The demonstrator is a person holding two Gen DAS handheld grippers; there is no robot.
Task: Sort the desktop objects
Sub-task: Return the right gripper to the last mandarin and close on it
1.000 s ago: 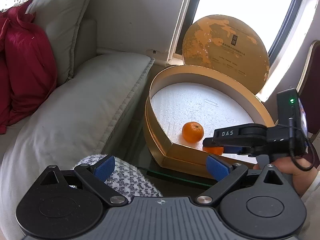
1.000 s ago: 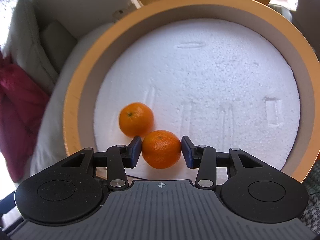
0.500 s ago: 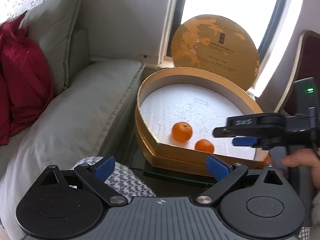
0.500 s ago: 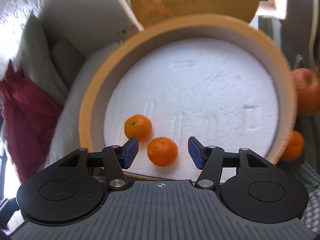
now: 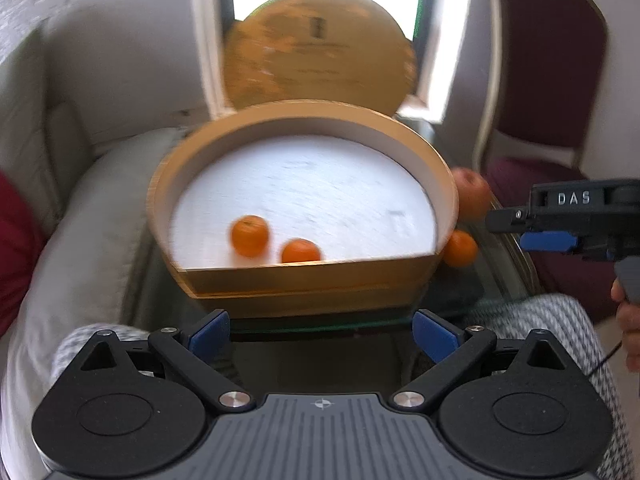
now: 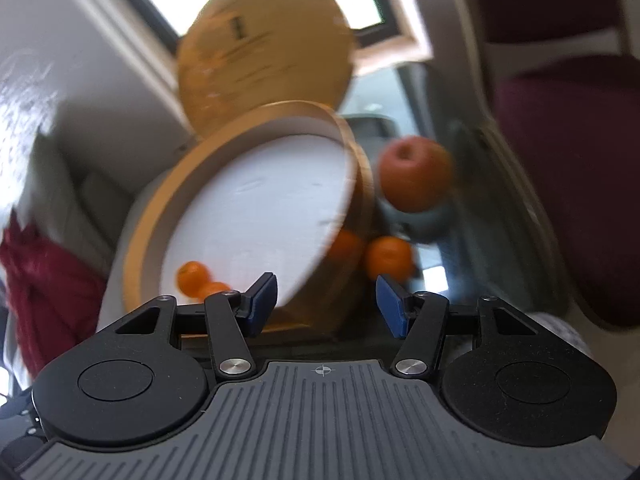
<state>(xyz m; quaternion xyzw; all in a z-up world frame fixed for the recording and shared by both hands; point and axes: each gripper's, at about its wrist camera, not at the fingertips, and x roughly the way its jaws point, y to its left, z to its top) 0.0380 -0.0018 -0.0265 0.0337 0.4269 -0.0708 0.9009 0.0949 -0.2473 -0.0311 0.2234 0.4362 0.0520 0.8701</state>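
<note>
Right wrist view: the right gripper (image 6: 326, 300), jaws wide and empty, has a loose tangerine (image 6: 388, 258) just ahead, slightly right; the left gripper (image 5: 322, 334), also wide, sits farther back.

**Black hand-held grippers with blue pads**

The left hand-held gripper (image 5: 322, 330) has a dark grey ribbed housing with a small crosshair mark at its front edge, flanked by two round black discs. Black linkage arms, pinned with silver screws, run forward to two blue fingertip pads (image 5: 208, 330). The right hand-held gripper (image 6: 326, 304) is built the same way: ribbed grey body, black discs, silver screws and darker blue pads (image 6: 262, 300). Seen side-on from the left wrist camera, it carries white "DAS" lettering on black casing, and a thin black cable trails below the hand (image 5: 630, 322) (only partly in view). Black-and-white houndstooth fabric (image 5: 560, 320) covers the knees.
</note>
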